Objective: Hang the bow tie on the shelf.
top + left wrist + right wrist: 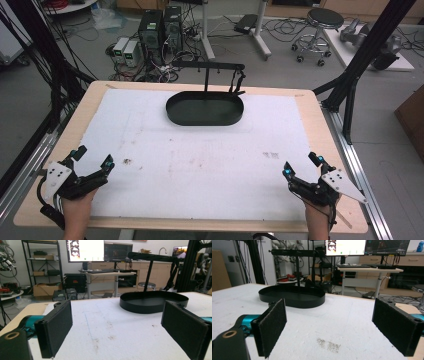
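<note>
1. In the high view the left gripper (pixel 93 156) sits at the near left corner of the table (pixel 95 97), held by a hand (pixel 78 207) that comes in from the bottom edge; its jaws are spread wide with nothing between them.
2. The right gripper (pixel 302 164) mirrors it at the near right corner, in the other hand (pixel 317 212) — jaws also spread wide and empty. Both point forward and slightly inward, low over the white mat (pixel 200 160).
3. The left gripper view shows its two black padded jaws far apart, with a faint blue line and brown stains on the mat between them. The right gripper view shows a grey speckled smudge (pixel 329 345) on the mat just ahead of its jaws.
4. Farther out, at the far middle of the mat, stands a black oval tray (pixel 205 109) with a post rising from it and a horizontal bar (pixel 210 65) on top; a dark strap hangs from the bar's right end.
5. Only the gripper views reach the room behind: a desk (pixel 110 273) with lit monitors (pixel 85 250) — their text is too small to read — and shelving (pixel 41 267) at the left.
6. The high view instead shows the floor beyond: computer towers (pixel 161 30), tangled cables and a stool (pixel 320 25).
</note>
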The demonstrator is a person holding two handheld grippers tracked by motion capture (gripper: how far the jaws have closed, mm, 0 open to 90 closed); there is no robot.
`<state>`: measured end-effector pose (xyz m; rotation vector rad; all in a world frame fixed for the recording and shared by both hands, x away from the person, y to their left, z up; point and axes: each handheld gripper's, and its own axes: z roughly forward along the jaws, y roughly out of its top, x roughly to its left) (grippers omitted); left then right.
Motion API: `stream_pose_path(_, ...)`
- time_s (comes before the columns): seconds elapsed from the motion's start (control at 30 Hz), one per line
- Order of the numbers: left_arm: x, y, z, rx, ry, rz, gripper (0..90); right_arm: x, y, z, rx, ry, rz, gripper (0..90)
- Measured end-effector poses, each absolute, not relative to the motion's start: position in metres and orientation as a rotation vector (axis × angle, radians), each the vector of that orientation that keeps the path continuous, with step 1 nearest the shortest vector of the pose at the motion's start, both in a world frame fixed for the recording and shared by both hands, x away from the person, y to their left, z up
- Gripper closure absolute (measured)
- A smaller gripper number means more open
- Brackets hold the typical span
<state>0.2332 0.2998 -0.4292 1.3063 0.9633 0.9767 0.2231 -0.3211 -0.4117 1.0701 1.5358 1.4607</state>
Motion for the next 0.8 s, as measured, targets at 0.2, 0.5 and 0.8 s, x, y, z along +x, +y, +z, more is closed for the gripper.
stream_pose_path(0.2, 0.2340, 0.2998, -0.4298, 1.307, 0.969, 0.975, 10.6, 0.2226, -0.3233, -0.4118, 1.070, 1.520, 1.462, 11.5)
stream_pose_path(0.5, 0.2342, 0.2993, -0.4298, 1.315, 0.967, 0.975, 10.6, 0.2231, -0.3220, -0.4129, 1.067, 1.531, 1.453, 11.5)
stream_pose_path(0.8, 0.2337, 0.3019, -0.4299, 1.309, 0.974, 0.972, 10.6, 0.2243, -0.3214, -0.4121, 1.067, 1.533, 1.426, 11.5)
